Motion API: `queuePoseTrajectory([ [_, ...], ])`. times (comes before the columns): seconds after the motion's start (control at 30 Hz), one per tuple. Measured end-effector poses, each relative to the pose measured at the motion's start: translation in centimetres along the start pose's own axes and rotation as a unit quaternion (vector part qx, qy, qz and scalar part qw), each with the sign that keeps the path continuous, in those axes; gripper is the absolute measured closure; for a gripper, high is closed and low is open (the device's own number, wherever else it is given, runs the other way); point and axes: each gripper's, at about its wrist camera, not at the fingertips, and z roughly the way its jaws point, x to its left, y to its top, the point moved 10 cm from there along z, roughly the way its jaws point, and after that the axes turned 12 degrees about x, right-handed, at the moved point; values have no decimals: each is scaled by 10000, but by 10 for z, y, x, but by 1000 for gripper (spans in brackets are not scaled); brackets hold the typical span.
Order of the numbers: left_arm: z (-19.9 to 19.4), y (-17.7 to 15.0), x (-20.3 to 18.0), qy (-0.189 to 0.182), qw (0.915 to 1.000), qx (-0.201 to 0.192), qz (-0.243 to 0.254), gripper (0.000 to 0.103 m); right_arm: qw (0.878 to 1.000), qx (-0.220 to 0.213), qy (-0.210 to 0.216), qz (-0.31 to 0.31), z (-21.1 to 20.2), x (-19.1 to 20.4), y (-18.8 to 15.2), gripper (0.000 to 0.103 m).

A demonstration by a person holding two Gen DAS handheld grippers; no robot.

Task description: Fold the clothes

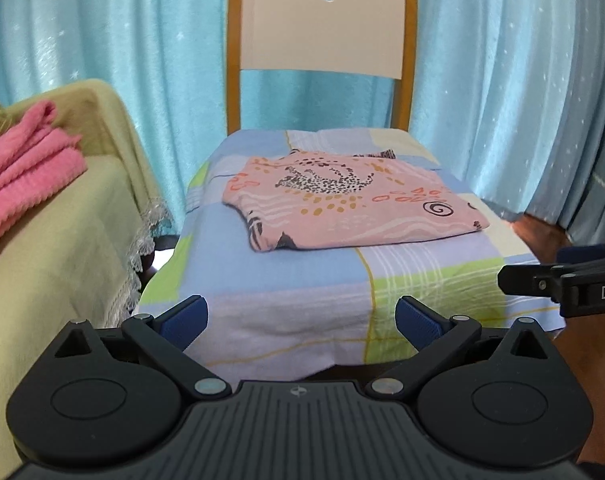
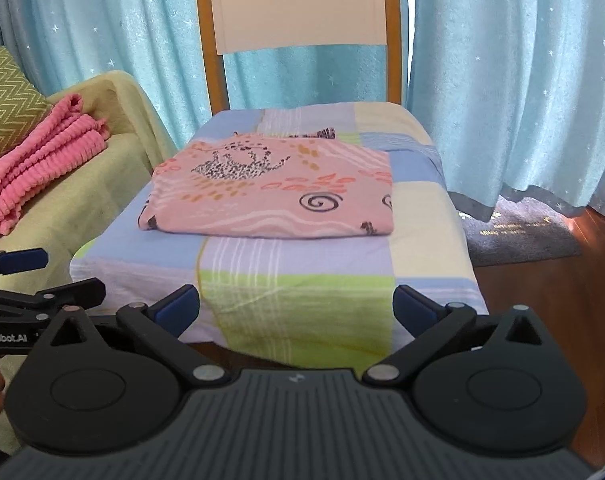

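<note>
Pale blue star-speckled curtains (image 1: 502, 100) hang behind a wooden chair (image 1: 322, 20) draped in a pastel checked cloth (image 2: 302, 300), where a pink patterned garment (image 1: 342, 204) lies folded into a flat rectangle, long axis crosswise. Straight ahead of both tools, the left gripper (image 1: 302, 316) and right gripper (image 2: 296, 308) hang level near the seat's front edge, neither nearer, jaws spread wide, empty.

Pink patterned garment (image 1: 342, 200) (image 2: 274, 188): lying folded into a flat, roughly rectangular packet, showing black speckled motif, orange dots, white wavy lines and a black spiral near the right end; resting on the checked cloth-covered chair seat (image 1: 286, 280) (image 2: 302, 280), sitting toward its far half.
</note>
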Motion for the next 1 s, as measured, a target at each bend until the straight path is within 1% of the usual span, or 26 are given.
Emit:
queuePoseTrajectory([
  [0.2, -13, -16, 7, 75, 9997, 5, -226, 0, 10000, -14, -15, 58, -11, 10, -14, 1],
  [0.33, -10, -19, 6, 117, 9998, 82, -127, 0, 10000, -31, -5, 78, -12, 15, -19, 1],
  [0.43, -8, -18, 5, 84, 9998, 85, -170, 0, 9999, -59, 12, 154, -13, 17, -20, 1],
  [0.6, 1, -15, 1, 168, 9997, 135, -99, 0, 9998, -37, 7, 211, -7, 15, -19, 1],
  [0.87, 18, -11, 1, 181, 9996, 177, -78, 0, 9993, -47, -80, 357, 5, 6, -12, 1],
  [1.0, 28, -12, 5, 161, 9994, 231, -207, 0, 9992, -50, -125, 377, 12, 6, -8, 1],
])
